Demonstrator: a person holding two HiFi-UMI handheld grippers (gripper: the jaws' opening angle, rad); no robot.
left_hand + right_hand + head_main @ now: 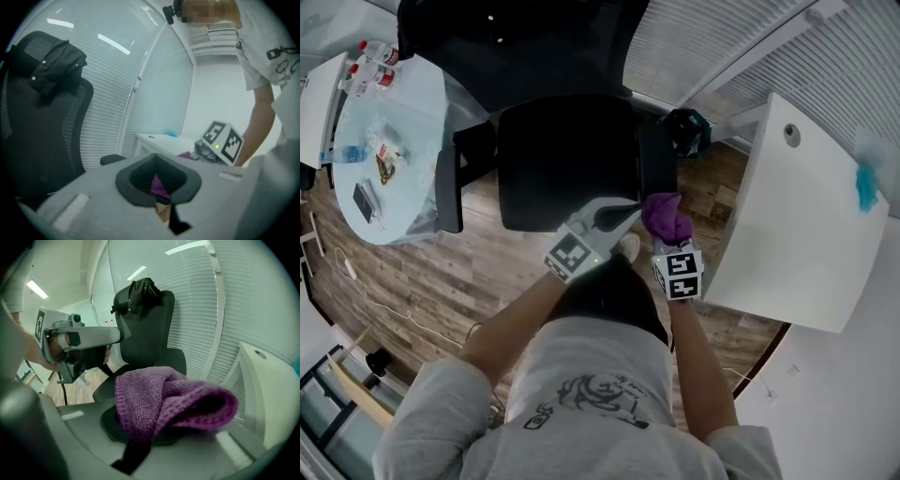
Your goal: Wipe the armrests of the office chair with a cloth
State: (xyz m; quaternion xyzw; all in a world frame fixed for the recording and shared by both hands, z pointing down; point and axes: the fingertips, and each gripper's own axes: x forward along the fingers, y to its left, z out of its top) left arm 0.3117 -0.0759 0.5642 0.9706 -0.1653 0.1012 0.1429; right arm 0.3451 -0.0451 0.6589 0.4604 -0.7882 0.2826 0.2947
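Observation:
The black office chair (567, 159) stands in front of me, one armrest (446, 190) at its left and the other armrest (656, 155) at its right. My right gripper (670, 234) is shut on a bunched purple cloth (666, 216), held just in front of the right armrest and not touching it as far as I can see. The cloth (173, 399) fills the right gripper view and hides the jaws. My left gripper (631, 213) is shut and empty, its tip pointing at the cloth. A dark jacket (138, 292) hangs over the chair's headrest.
A white desk (797, 216) stands close on the right with a teal object (867, 183) on it. A round glass table (412, 112) with bottles and a phone is at the left. A dark bag (686, 131) lies beyond the right armrest. Wooden floor below.

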